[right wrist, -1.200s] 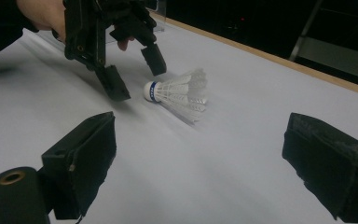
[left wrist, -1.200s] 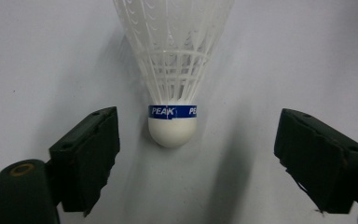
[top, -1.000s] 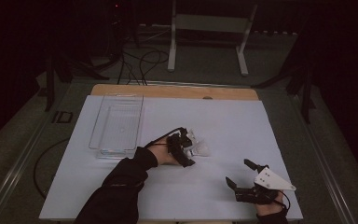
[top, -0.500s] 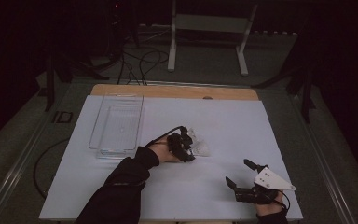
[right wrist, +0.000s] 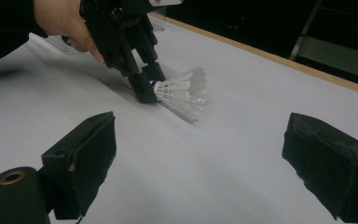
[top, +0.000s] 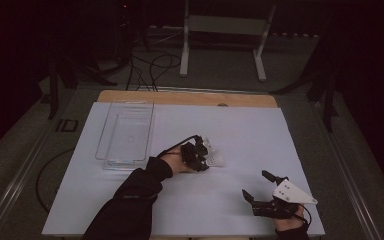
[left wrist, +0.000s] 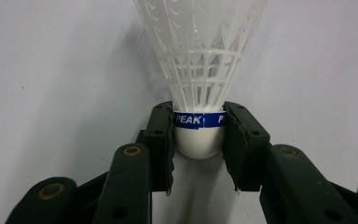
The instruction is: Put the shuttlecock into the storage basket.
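Nearest the person, the right gripper (top: 260, 187) hovers over the smooth white table sheet (top: 240, 130), its matte black jaws spread wide with nothing between them. Farther in, near the middle of the sheet, the left gripper (left wrist: 199, 140) has just closed its ribbed pads on the shuttlecock (left wrist: 199, 70): rounded white cork, blue band reading PEAK, flaring white plastic lattice skirt. Beyond at the left lies a clear rectangular plastic tray (top: 127, 131).

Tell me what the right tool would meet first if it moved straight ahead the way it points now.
Probably the shuttlecock held by the left tool, which lies ahead between the right tool's open jaws; bare white table cover comes before it. Depth is uncertain.
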The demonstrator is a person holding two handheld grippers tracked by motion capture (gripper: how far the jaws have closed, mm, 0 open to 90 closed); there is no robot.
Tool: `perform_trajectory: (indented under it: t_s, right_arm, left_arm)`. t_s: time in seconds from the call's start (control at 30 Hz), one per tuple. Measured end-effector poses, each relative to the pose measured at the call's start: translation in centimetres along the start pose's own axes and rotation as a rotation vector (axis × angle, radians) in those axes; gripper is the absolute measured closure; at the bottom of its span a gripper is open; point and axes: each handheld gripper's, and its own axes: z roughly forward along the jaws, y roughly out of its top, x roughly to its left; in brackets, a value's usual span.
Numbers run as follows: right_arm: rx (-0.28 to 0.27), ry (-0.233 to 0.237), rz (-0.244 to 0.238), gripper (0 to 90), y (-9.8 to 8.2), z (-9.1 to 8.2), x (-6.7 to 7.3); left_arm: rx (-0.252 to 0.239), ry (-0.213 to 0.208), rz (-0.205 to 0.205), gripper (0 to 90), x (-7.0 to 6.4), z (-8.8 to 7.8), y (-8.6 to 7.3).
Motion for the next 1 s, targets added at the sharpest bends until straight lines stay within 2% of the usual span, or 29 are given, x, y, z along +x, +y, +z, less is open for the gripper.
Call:
perform_trajectory:
  t_s: [0.47, 0.9, 1.0]
  right_arm:
    - [0.000, 0.000, 0.000, 9.6, 0.0, 0.0, 0.0]
    - [0.006, 0.001, 0.003, 9.6, 0.0, 0.1, 0.1]
    - [0.007, 0.000, 0.006, 9.7, 0.0, 0.1, 0.1]
  left_arm:
    - [0.011, -0.005, -0.004, 66.2, -0.1, -1.3, 0.2]
    - [0.029, -0.010, 0.012, 66.2, -0.8, -2.8, 0.0]
    - [0.054, -0.015, 0.018, 66.2, -1.1, -3.3, 0.0]
